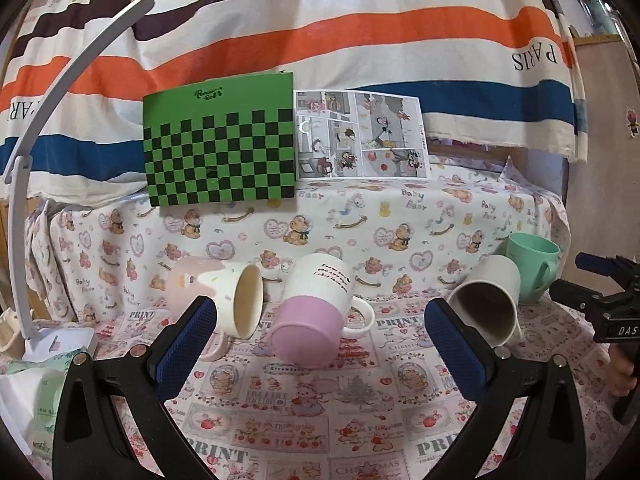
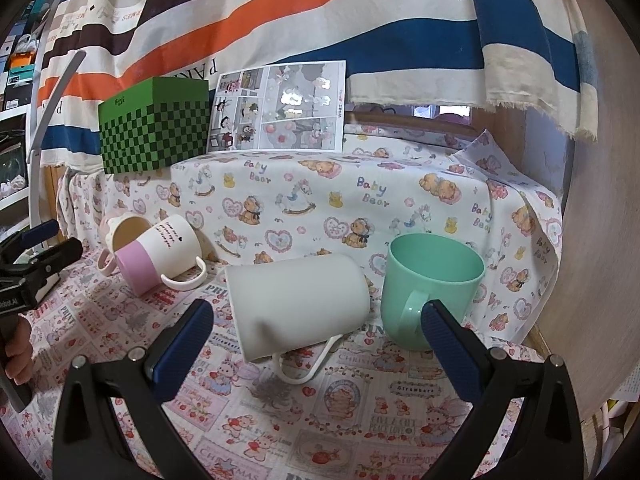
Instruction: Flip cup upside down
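Several cups are on the patterned cloth. A green cup (image 2: 430,280) stands upright at the right; it also shows in the left wrist view (image 1: 534,266). A plain white cup (image 2: 298,306) lies on its side next to it, its mouth showing in the left wrist view (image 1: 486,304). A white cup with a pink base (image 1: 310,314) lies on its side in the middle. A pink and cream cup (image 1: 218,296) lies on its side at the left. My left gripper (image 1: 320,340) is open and empty in front of the pink-based cup. My right gripper (image 2: 318,340) is open and empty around the white cup's near end.
A green checkered box (image 1: 220,146) and a comic sheet (image 1: 360,136) stand on a raised ledge behind the cups. A white lamp arm (image 1: 44,128) curves up at the left. A striped cloth hangs behind. A wooden wall (image 2: 600,200) borders the right.
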The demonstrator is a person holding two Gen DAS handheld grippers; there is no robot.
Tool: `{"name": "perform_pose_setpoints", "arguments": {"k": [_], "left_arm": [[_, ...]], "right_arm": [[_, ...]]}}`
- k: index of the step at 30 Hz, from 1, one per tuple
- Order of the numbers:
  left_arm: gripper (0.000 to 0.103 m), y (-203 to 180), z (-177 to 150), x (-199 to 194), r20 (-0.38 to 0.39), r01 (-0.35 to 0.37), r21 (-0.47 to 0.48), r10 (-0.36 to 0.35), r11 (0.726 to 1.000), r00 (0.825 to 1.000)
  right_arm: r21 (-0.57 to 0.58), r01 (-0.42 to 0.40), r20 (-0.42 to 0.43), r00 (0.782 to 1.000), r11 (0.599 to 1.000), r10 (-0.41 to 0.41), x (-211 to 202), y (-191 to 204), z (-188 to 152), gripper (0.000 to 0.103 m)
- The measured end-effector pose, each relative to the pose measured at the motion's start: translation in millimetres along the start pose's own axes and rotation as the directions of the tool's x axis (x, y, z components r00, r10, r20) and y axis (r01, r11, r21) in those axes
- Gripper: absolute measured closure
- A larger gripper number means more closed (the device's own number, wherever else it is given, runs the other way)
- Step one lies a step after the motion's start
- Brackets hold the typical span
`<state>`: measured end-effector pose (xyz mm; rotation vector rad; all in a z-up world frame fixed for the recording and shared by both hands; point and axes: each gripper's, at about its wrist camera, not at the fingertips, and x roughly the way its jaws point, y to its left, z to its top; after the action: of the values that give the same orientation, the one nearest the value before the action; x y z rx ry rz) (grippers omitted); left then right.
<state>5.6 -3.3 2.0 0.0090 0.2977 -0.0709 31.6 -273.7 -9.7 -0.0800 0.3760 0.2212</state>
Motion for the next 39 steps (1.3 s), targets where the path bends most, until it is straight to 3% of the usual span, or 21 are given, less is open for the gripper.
{"name": "perform_pose_setpoints", "arguments": {"k": [3, 14, 16, 18, 20, 23, 25, 28, 31, 33, 35, 36, 39], "left_arm": [[0.0, 3, 0, 0, 0.001, -0.038, -0.011, 0.038, 0.999, 0.999], [0.0, 2, 0, -1, -0.003, -0.026, -0.006, 0.026, 1.0, 1.0], [0.0, 2, 0, -1, -0.003, -0.026, -0.007, 0.026, 1.0, 1.0], [0.0, 1, 0, 0, -0.003, -0.026, -0.007, 0.026, 1.0, 1.0], [0.0, 2, 0, -1, -0.003, -0.026, -0.007, 0.026, 1.0, 1.0], [0.0, 2, 0, -1, -0.004, -0.025, -0.007, 0.025, 1.0, 1.0], [0.0, 2, 0, 0, -0.004, -0.025, -0.006, 0.025, 1.0, 1.0], [0.0, 2, 0, -1, -0.003, -0.025, -0.007, 0.025, 1.0, 1.0], [0.0, 2, 0, -1, -0.006, -0.025, -0.006, 0.025, 1.0, 1.0], [0.0, 3, 0, -1, -0.004, -0.026, -0.007, 0.026, 1.0, 1.0], [0.0, 2, 0, -1, -0.005, -0.027, -0.008, 0.027, 1.0, 1.0], [0.0, 2, 0, 0, -0.005, -0.028, -0.008, 0.028, 1.0, 1.0], [0.0, 3, 1, -1, -0.004, -0.028, -0.008, 0.028, 1.0, 1.0]], "right_arm": [[-0.003, 0.005, 0.003, 1.0, 1.0, -0.005, -2, 0, 0, 0.0], [-0.008, 0.051, 0.027, 0.998, 0.999, -0.051, -10, 5, 2, 0.0], [0.035, 0.062, 0.039, 0.997, 0.997, -0.063, -13, 1, 7, 0.0], [0.165, 0.046, 0.001, 0.999, 0.985, -0.047, -9, -12, 18, 0.0], [0.311, 0.027, -0.088, 0.996, 0.95, 0.001, 4, -27, 27, 0.0], [0.514, 0.034, -0.253, 0.961, 0.857, 0.113, 39, -43, 37, 0.0], [0.595, 0.09, -0.322, 0.937, 0.799, 0.135, 58, -45, 36, 0.0], [0.691, 0.136, -0.377, 0.906, 0.71, 0.193, 82, -45, 28, 0.0], [0.799, 0.172, -0.42, 0.845, 0.576, 0.331, 112, -44, 10, 0.0], [0.829, 0.221, -0.433, 0.836, 0.514, 0.338, 121, -45, 3, 0.0], [0.845, 0.244, -0.427, 0.844, 0.475, 0.325, 127, -48, 1, 0.0], [0.846, 0.258, -0.436, 0.838, 0.465, 0.327, 133, -48, 0, 0.0], [0.827, 0.281, -0.472, 0.818, 0.487, 0.328, 146, -44, 2, 0.0]]}}
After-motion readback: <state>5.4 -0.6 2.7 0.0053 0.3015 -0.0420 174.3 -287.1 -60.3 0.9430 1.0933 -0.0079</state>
